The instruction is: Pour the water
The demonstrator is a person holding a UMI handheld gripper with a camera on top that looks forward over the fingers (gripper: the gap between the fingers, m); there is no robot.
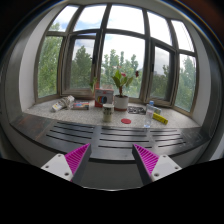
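My gripper (112, 158) is open and empty, its two magenta pads (76, 157) wide apart above the near edge of a grey slatted table (100, 135). Far ahead, at the table's far side by the window, stand a small dark bottle or cup (107, 114), a white pot with a plant (121, 100) and a box-like item (103, 97). Nothing lies between the fingers. All of these things are well beyond the fingertips.
A pinkish round item (127, 121) and a yellow object (160, 118) lie on the sill to the right. A pale object (62, 103) lies at the left. A bay window (120, 50) with trees outside fills the background.
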